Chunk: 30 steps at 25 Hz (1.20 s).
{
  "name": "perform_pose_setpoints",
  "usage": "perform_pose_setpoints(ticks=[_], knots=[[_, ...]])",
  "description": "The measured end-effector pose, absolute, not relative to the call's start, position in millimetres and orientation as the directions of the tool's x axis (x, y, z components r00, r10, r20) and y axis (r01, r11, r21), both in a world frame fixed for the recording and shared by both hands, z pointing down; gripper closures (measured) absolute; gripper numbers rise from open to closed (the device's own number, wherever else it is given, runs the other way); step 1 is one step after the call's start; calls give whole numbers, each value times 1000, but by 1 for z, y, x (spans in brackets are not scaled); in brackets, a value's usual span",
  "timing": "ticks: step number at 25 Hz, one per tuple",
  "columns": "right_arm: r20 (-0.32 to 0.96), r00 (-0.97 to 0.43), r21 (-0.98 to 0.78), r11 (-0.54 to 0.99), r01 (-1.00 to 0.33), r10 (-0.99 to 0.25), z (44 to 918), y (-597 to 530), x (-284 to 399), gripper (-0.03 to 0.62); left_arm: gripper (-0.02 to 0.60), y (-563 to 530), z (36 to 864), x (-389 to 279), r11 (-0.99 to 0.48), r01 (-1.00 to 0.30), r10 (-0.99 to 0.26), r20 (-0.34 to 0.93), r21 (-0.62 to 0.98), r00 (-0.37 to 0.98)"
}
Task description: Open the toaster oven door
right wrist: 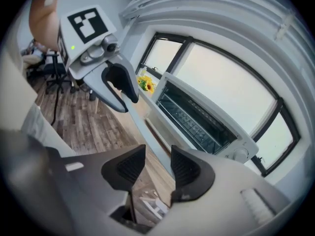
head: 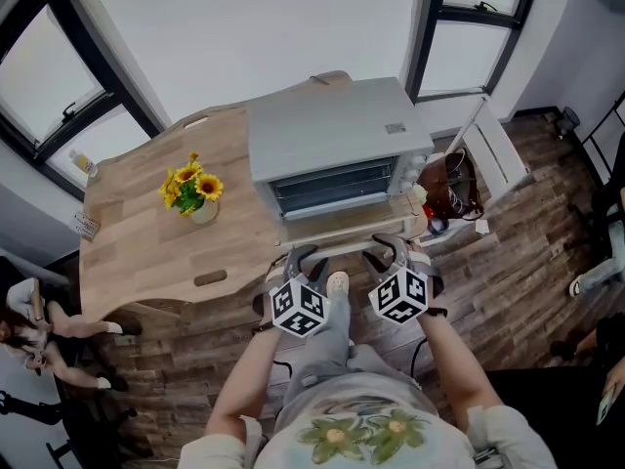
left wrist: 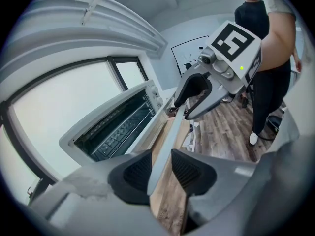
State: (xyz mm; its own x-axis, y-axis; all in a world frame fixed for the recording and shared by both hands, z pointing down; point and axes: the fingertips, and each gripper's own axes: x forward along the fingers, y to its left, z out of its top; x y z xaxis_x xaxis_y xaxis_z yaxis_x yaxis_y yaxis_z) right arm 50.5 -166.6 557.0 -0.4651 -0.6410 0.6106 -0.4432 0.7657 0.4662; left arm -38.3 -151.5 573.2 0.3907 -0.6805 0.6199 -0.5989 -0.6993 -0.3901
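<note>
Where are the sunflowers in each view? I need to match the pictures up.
Head view: sunflowers on the table, left of the toaster oven.
Left gripper view: not in it.
Right gripper view: upper centre, left of the toaster oven.
Shared landmark: the toaster oven, open-fronted, also at left gripper view's left.

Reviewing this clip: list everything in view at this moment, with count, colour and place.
toaster oven: one, silver-grey, on the table's right part, door folded down
door handle: one, silver bar, along the open door's front edge
table: one, light wood, under the windows
sunflowers: one bunch, yellow, in a pale pot left of the oven
bottle: one, small, by the table's far-left corner
floor: brown planks
left hand-held gripper: grey, black pads, closed on the handle
right hand-held gripper: grey, black pads, jaws apart around the handle
forearms: two, bare, bottom of the head view
</note>
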Motion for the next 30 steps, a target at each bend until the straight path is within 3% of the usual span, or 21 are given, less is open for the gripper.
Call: perform_pose_setpoints(ticks=[6,13,18,25,30], knots=[[545,-591,83,740,-667,-594,542,-161,41,405,448,-153,572,-38,-693,-602,-688,611,-396,391],[465,-649,-255,611,-749,-602,529,-170,39,390,448,-150,575,-38,-693,-602,-688,612,-397,389],[395,-706,-577,440,-689,-588,528,-176,41,390,448,-144,581,-37,-702,-602,-676,622,-382,395],[375,-711,-697,324,-639,-596,534,-176,44,453,449,-138,590,-35,-710,-602,-664,631,-365,401],[378,-706,-796,180,-579,-599,551,-175,51,453,449,-134,595,-34,-715,-603,-655,640,-353,402]])
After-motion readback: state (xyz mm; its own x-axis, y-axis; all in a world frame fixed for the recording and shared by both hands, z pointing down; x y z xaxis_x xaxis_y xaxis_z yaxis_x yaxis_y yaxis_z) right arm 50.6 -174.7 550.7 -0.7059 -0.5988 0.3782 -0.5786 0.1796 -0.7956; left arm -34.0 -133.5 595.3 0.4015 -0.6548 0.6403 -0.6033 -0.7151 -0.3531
